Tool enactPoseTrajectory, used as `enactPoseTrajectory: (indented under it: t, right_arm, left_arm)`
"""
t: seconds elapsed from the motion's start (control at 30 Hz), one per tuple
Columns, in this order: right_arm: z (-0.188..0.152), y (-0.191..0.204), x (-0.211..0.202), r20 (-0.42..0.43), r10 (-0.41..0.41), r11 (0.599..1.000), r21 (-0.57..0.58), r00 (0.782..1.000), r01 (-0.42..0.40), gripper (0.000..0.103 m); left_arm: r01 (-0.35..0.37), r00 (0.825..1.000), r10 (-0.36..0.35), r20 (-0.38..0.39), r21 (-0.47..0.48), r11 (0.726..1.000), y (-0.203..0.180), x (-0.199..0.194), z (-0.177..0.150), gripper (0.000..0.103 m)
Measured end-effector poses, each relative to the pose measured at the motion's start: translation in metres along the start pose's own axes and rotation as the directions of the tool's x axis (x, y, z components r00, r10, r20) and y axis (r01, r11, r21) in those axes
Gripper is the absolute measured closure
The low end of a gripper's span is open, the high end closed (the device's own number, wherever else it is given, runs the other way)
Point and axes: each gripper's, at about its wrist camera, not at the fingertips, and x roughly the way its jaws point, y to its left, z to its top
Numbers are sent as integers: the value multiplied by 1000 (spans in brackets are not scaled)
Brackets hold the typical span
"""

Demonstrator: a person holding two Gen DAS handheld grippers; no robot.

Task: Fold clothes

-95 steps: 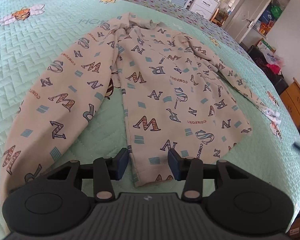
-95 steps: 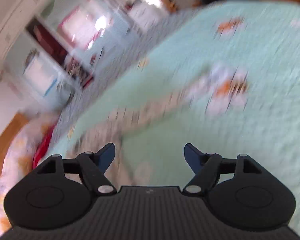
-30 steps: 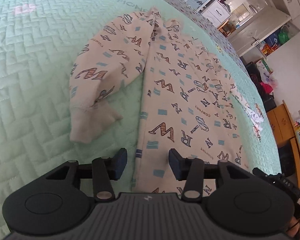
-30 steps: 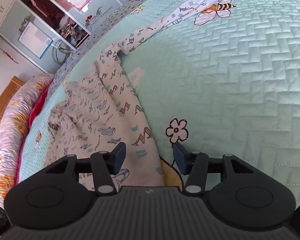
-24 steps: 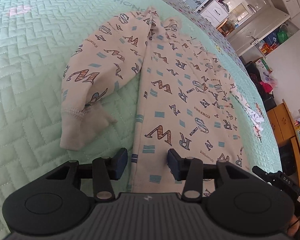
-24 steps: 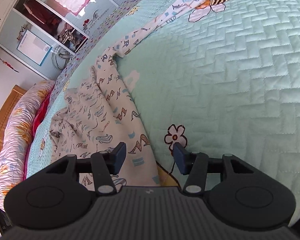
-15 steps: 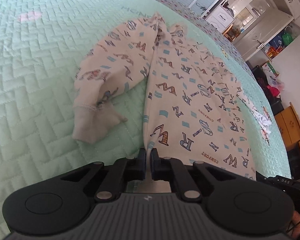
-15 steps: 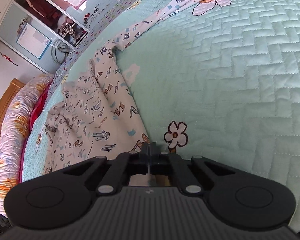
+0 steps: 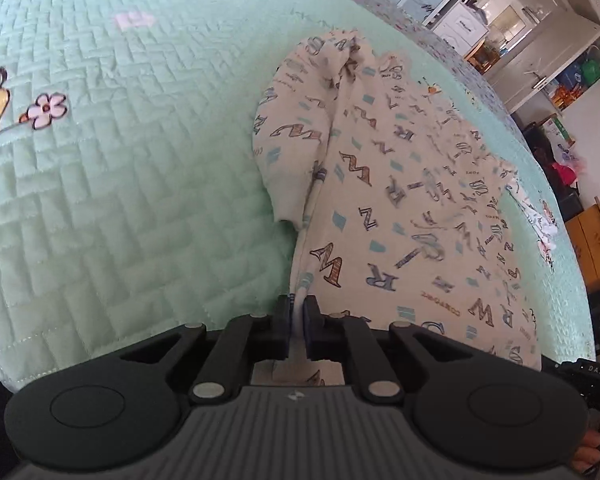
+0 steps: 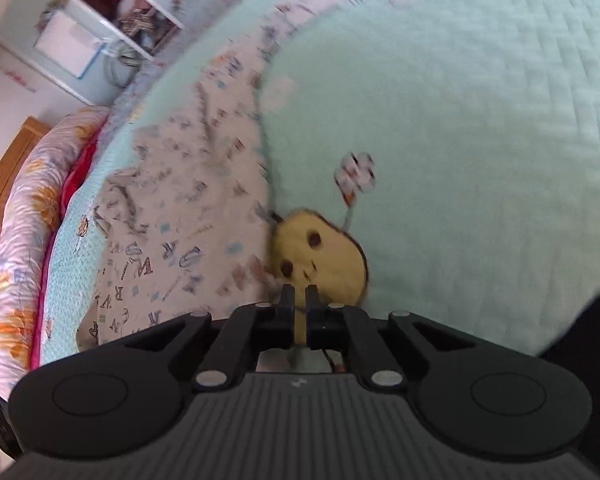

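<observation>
Left wrist view: left hand-held gripper point(image 9: 296, 312) nearly closed, jaws opening slightly, pads pinching the near hem edge of the letter-print top point(image 9: 400, 216), cloth clearly between them. Top lies spread on the mint quilted bedspread point(image 9: 120, 184), body running from near centre to far right, one sleeve point(image 9: 296, 120) bunched and folded against its left side. Flower print point(image 9: 46, 109) on bedspread at far left. Cabinets and shelves point(image 9: 500, 20) beyond the bed at upper right. Fingers of a person's hand point(image 9: 596, 444) at bottom right corner.

Right wrist view, blurred: right hand-held gripper point(image 10: 300, 298) narrow gap, jaws opening; a thin strip of pale cloth shows between the pads, grip cannot be confirmed. Top point(image 10: 180, 220) stretches from gripper away to the far left, its other sleeve trailing to the far top. Yellow cartoon print point(image 10: 320, 256) on the bedspread point(image 10: 480, 120) just beyond the fingertips. Floral pillow roll point(image 10: 24, 216) along the left edge.
</observation>
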Motion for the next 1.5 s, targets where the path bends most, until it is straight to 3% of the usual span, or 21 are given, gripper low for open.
enactPoseTrajectory:
  t: [0.03, 0.07, 0.1, 0.23, 0.37, 0.5, 0.57, 0.67, 0.73, 0.77, 0.8, 0.87, 0.9, 1.0, 1.07, 1.13, 1.17, 1.2, 1.27, 1.37, 1.5]
  right_arm:
    - [-2, -1, -2, -6, 14, 1000, 6, 1000, -14, 86]
    - [-5, -2, -4, -13, 25, 1000, 10, 1000, -25, 70]
    - [-7, -2, -5, -21, 31, 999, 11, 999, -30, 65]
    - [-22, -2, 7, -85, 86, 996, 21, 993, -85, 65]
    - [-20, 4, 6, -72, 110, 994, 23, 991, -108, 65]
    - [-16, 22, -23, 31, 4, 978, -208, 1000, 2, 63]
    - [-15, 34, -33, 76, 4, 940, -341, 997, 22, 57]
    - [-16, 51, -15, 65, -20, 877, -478, 998, 48, 47]
    - [-16, 61, -3, 59, -36, 824, -563, 998, 63, 49]
    - [-16, 66, 4, 54, -45, 800, -596, 998, 68, 60]
    - [-14, 66, 12, 40, -54, 795, -603, 998, 67, 81]
    - [-7, 65, 19, 18, -63, 813, -579, 998, 61, 92]
    - [0, 65, 16, -7, -27, 843, -538, 1000, 19, 101]
    - [35, 64, -4, -38, 156, 937, -311, 987, -160, 101]
    - [81, 72, -21, 41, 218, 965, -157, 975, -209, 101]
    - [126, 80, -25, 127, 218, 976, -51, 968, -213, 95]
    - [147, 83, -22, 157, 204, 979, -15, 966, -205, 85]
    - [159, 83, -17, 155, 184, 982, 2, 971, -186, 68]
    - [157, 74, -13, 142, 159, 986, 27, 977, -164, 64]
    - [139, 60, -8, 126, 140, 990, 18, 982, -143, 61]
    - [90, 46, 5, 75, 143, 989, -45, 987, -140, 60]
  left_arm:
    - [4, 1000, -4, 9, 12, 1000, -2, -3, 2, 96]
    - [5, 1000, -6, 18, 26, 1000, -4, -5, 4, 94]
    - [2, 1000, -3, 23, 34, 999, -5, -6, 6, 91]
    - [-19, 1000, 19, 8, 10, 1000, -2, 3, 3, 89]
    - [-23, 1000, 23, 11, 27, 999, -7, 2, 4, 89]
    - [-26, 1000, 25, 18, 33, 999, -6, -2, 2, 87]
    - [-27, 999, 26, 18, 39, 999, -7, -1, 2, 87]
    - [-36, 999, 35, 15, 57, 998, -12, 4, 1, 87]
    - [-39, 999, 38, 15, 73, 997, -16, 5, 1, 87]
    - [-39, 999, 38, 12, 80, 996, -18, 5, 1, 87]
    - [-36, 999, 35, 8, 86, 996, -19, 5, 2, 87]
    - [0, 1000, 1, -8, 80, 997, -21, 5, 4, 92]
    - [41, 999, -40, -16, 54, 998, -22, 3, 9, 95]
    - [152, 988, -151, 16, -18, 988, -35, -6, 44, 96]
    - [158, 983, -156, 96, -17, 987, -53, -11, 89, 95]
    - [87, 987, -78, 141, -58, 995, -63, -2, 133, 90]
    - [51, 988, -40, 147, -77, 996, -65, 4, 151, 85]
    - [25, 989, -11, 145, -97, 995, -65, 9, 162, 84]
    - [34, 989, -17, 150, -115, 993, -61, 11, 163, 82]
    - [62, 991, -50, 124, -96, 993, -48, 13, 133, 64]
    - [69, 995, -58, 80, -137, 988, -27, 22, 90, 64]
